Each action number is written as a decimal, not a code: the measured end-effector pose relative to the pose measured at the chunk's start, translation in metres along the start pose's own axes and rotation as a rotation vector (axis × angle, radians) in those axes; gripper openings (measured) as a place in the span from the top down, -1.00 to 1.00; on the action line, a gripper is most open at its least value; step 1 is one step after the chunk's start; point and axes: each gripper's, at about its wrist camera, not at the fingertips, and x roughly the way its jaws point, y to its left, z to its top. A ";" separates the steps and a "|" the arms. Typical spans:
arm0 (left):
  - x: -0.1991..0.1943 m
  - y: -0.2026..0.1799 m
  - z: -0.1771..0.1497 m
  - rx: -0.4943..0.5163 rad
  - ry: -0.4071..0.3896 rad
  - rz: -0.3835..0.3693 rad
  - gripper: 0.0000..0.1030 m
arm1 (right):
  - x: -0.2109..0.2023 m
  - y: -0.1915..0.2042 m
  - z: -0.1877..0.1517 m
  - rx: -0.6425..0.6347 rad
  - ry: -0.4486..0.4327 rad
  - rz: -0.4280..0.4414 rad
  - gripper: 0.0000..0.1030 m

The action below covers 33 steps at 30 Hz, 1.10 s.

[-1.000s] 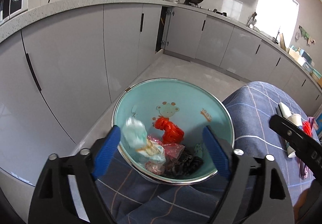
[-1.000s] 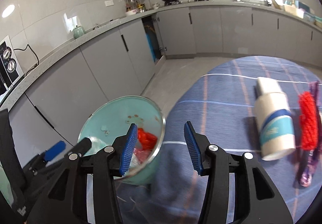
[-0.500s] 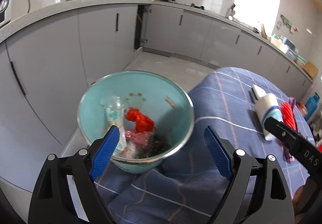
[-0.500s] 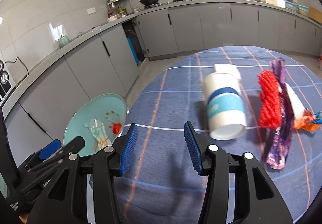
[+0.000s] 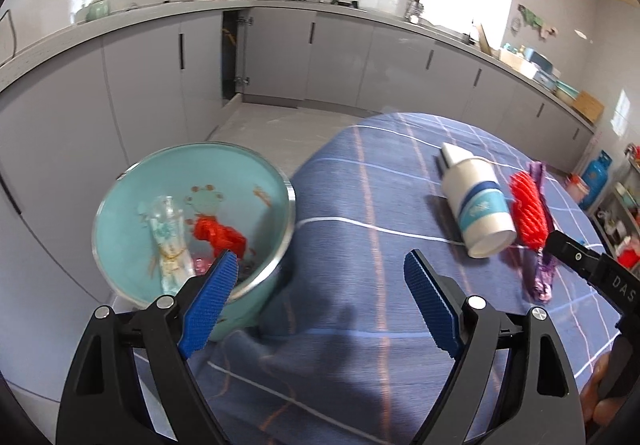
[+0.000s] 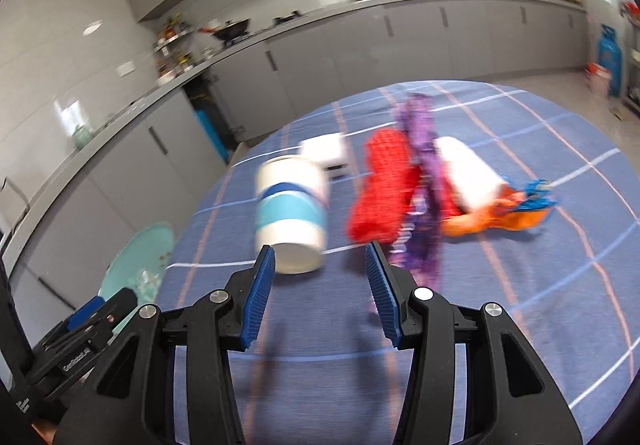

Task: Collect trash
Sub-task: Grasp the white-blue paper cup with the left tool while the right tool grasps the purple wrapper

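- Your left hand-held gripper (image 5: 320,293) was wide open and empty beside the bowl (image 5: 280,185) holding scraps.
- Your right hand-held gripper (image 6: 320,285) gaped empty just before the paper cup (image 6: 292,213), which lay on the tabletop (image 6: 520,285) beside the red netting (image 6: 380,189).

"DAS" is legible on the right gripper (image 5: 592,265) (its remaining letters are cut off).

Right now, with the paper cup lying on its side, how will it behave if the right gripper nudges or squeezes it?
The paper cup lies on its side on the tablecloth, so a nudge would probably roll it in a curve. It looks empty and thin-walled, so likely light and easy to crush. The right gripper is open and close to its mouth.
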 end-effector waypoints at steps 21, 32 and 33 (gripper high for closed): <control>0.049 -0.112 0.042 0.111 0.018 -0.111 -0.50 | 0.040 -0.074 0.022 0.163 0.096 -0.052 0.38; 0.091 -0.145 0.036 0.140 0.111 -0.139 -0.16 | 0.039 -0.084 0.024 0.171 0.113 0.012 0.89; 0.095 -0.148 0.035 0.140 0.124 -0.148 -0.11 | 0.035 -0.085 0.025 0.172 0.103 0.012 0.90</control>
